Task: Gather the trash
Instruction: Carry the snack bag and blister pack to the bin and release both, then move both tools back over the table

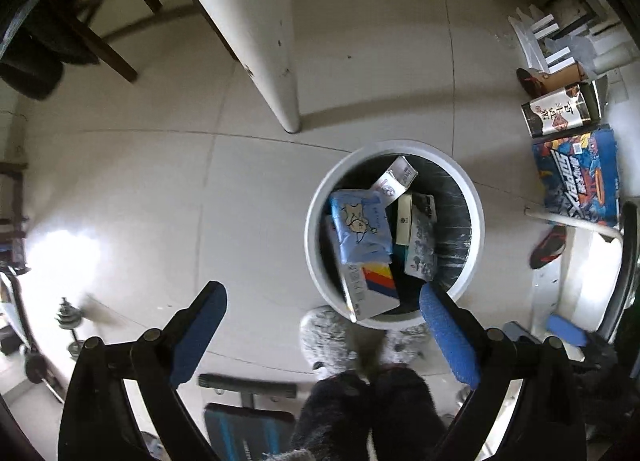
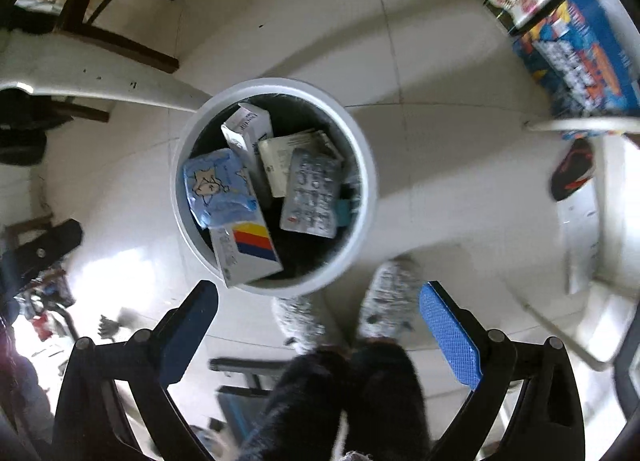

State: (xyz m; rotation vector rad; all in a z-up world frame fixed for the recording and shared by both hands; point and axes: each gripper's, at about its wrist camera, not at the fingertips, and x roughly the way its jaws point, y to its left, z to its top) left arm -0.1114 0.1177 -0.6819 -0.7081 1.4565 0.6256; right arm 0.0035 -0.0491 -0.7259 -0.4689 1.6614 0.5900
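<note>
A round white trash bin (image 1: 318,261) stands on the tiled floor, also in the right wrist view (image 2: 368,165). It holds several pieces of trash: a blue tissue pack (image 1: 360,227) (image 2: 218,187), a white box with red, yellow and blue stripes (image 1: 374,291) (image 2: 248,255), a small white carton (image 1: 396,179) (image 2: 248,127) and a silver blister pack (image 1: 420,247) (image 2: 312,193). My left gripper (image 1: 322,335) is open and empty above the bin's near rim. My right gripper (image 2: 318,335) is open and empty above the bin.
A white table leg (image 1: 264,37) stands behind the bin. A blue printed box (image 1: 576,177) (image 2: 580,41), a dark can (image 1: 558,111) and a red-black shoe (image 1: 548,247) lie at the right. The person's grey slippers (image 2: 386,301) stand beside the bin. A wooden chair (image 1: 100,29) is at the far left.
</note>
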